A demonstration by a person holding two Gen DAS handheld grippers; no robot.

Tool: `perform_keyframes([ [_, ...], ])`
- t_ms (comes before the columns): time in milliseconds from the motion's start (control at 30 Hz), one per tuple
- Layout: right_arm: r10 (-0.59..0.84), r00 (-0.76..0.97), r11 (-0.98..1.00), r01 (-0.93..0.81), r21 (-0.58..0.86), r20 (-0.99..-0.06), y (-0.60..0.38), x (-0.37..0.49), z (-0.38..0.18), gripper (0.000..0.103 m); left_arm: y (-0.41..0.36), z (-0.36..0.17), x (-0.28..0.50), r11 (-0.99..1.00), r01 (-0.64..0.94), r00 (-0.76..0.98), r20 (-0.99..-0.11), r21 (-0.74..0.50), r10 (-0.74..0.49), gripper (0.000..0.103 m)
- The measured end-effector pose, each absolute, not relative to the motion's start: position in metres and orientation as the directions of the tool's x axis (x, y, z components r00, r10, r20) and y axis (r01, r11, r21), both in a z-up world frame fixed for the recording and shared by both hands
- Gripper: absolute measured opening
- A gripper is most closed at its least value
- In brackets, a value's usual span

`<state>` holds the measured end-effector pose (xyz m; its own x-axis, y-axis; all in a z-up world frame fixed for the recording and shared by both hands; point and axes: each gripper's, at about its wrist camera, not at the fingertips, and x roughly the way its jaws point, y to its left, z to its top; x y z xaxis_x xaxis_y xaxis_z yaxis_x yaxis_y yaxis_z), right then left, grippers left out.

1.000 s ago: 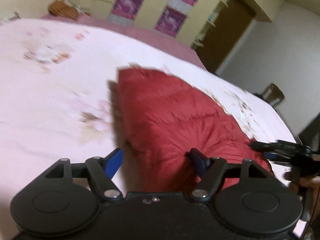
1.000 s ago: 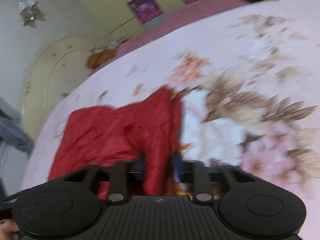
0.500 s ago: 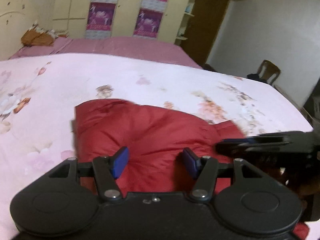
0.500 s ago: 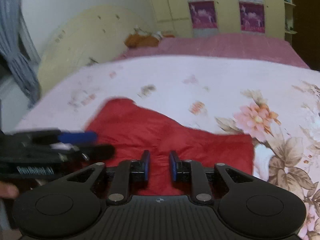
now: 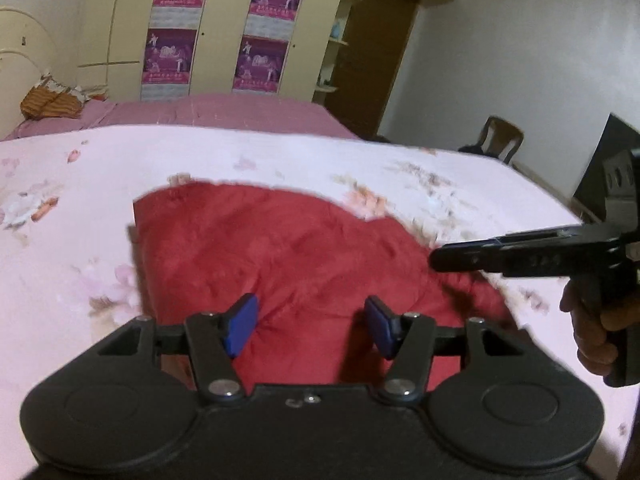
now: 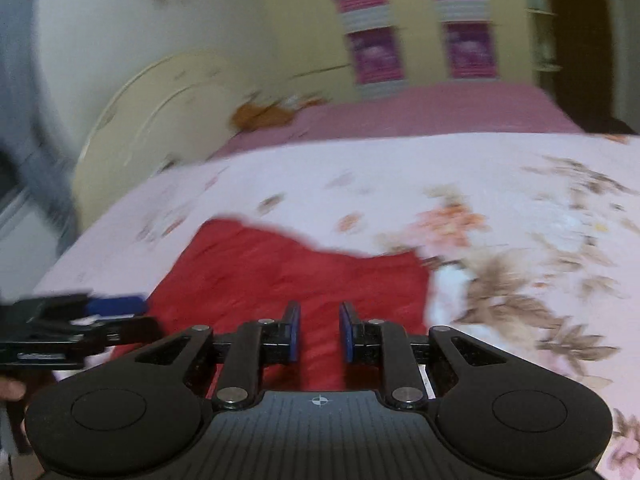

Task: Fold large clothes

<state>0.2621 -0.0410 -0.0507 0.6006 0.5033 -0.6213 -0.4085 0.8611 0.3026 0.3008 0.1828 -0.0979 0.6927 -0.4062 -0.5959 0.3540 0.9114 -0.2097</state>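
Note:
A red padded garment (image 5: 280,248) lies folded in a rough rectangle on the pink floral bed sheet (image 5: 80,184). My left gripper (image 5: 311,320) hovers over its near part, open, with nothing between the blue pads. My right gripper (image 6: 320,320) hangs over the garment's (image 6: 280,268) near right part. Its pads stand a narrow gap apart and hold nothing. Each wrist view shows the other gripper from the side: the right gripper (image 5: 444,258) over the garment's right edge, the left gripper (image 6: 140,316) at its left edge. A hand (image 5: 592,340) holds the right handle.
The bed sheet (image 6: 400,168) spreads wide around the garment. An orange-brown bundle (image 5: 48,100) lies by the cream headboard (image 6: 132,120). Beyond the bed stand a wardrobe with purple posters (image 5: 216,28), a dark door (image 5: 376,52) and a wooden chair (image 5: 502,140).
Both wrist views have rolled back to level and drawn away from the garment. Red cloth stood between the right jaws a second ago; it now lies flat and those jaws have narrowed.

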Motion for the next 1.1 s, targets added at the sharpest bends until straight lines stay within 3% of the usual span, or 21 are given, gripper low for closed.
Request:
perform_keyframes([
  [167,0.365,0.6,0.929,-0.289,0.233,-0.712,-0.053,0.28,-0.095,0.02,0.18,-0.115,0.302,0.927,0.346,0.705,-0.611,-0.147,-0.36,0.06],
  [233,0.365,0.583,0.93,-0.265,0.255,-0.726,-0.061,0.282,-0.094,0.02,0.179,-0.106,0.297,0.928,0.348,0.698,-0.624,-0.133,-0.351,0.056],
  [367,0.448,0.62,0.893,-0.336,0.298,-0.645,-0.067,0.25,-0.053,0.02,0.192,-0.081,0.261,0.898,0.381,0.694,-0.573,-0.222,-0.436,0.056],
  [500,0.539,0.589,0.841,-0.419,0.342,-0.603,-0.058,0.208,-0.032,0.021,0.186,-0.084,0.227,0.896,0.382,0.673,-0.596,-0.227,-0.437,0.056],
  [667,0.586,0.509,0.796,-0.508,0.33,-0.631,-0.04,0.165,-0.049,0.021,0.184,-0.097,0.202,0.915,0.319,0.689,-0.602,-0.247,-0.403,0.056],
  [833,0.542,0.525,0.824,-0.486,0.291,-0.656,-0.044,0.156,-0.075,0.02,0.173,-0.106,0.189,0.942,0.306,0.705,-0.631,-0.141,-0.323,0.056],
  [1100,0.479,0.521,0.859,-0.446,0.252,-0.707,-0.054,0.145,-0.088,0.021,0.172,-0.109,0.164,0.974,0.209,0.693,-0.691,-0.082,-0.207,0.057],
])
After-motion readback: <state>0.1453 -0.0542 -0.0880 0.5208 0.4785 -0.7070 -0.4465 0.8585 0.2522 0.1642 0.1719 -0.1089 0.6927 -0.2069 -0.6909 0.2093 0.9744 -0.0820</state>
